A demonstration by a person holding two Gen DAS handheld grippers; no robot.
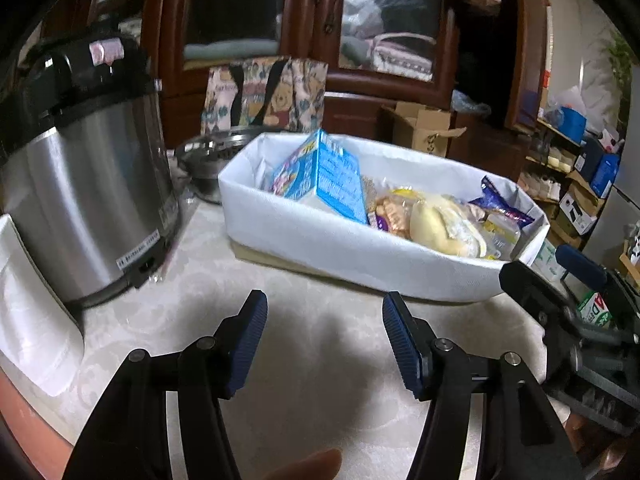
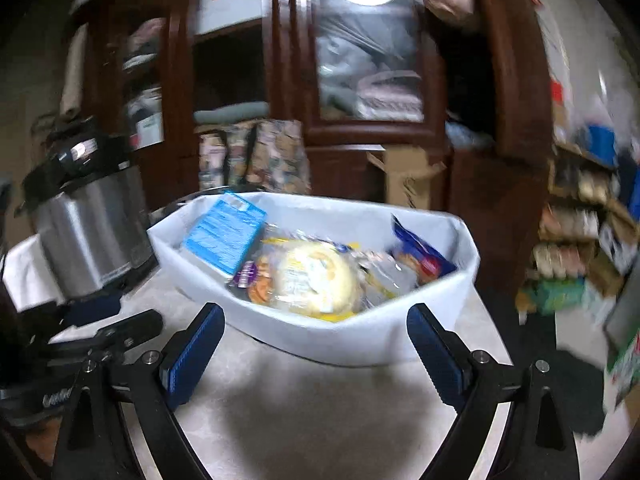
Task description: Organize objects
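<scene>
Ahead of my two claws, on the pale table (image 1: 312, 360), stands the largest thing: the steel cooker (image 1: 84, 200) with a black lid, ahead and to the left of my left claw. Ahead and a little to the right of that claw sits the white fabric bin (image 1: 320, 240), and it is just in front of my right claw too. Inside the bin a blue carton (image 1: 332, 176) leans at the end nearer the cooker. A wrapped pale bun (image 2: 316, 280) lies in the middle, touching small snack packets (I cannot read them), and a dark blue wrapper (image 2: 420, 256) is at the end away from the cooker. My left claw (image 1: 324, 320) hangs above the bare table with its fingers apart, holding nothing. My right claw (image 2: 316, 336) also has its fingers wide apart and grips nothing, its tips near the front wall of the bin.
</scene>
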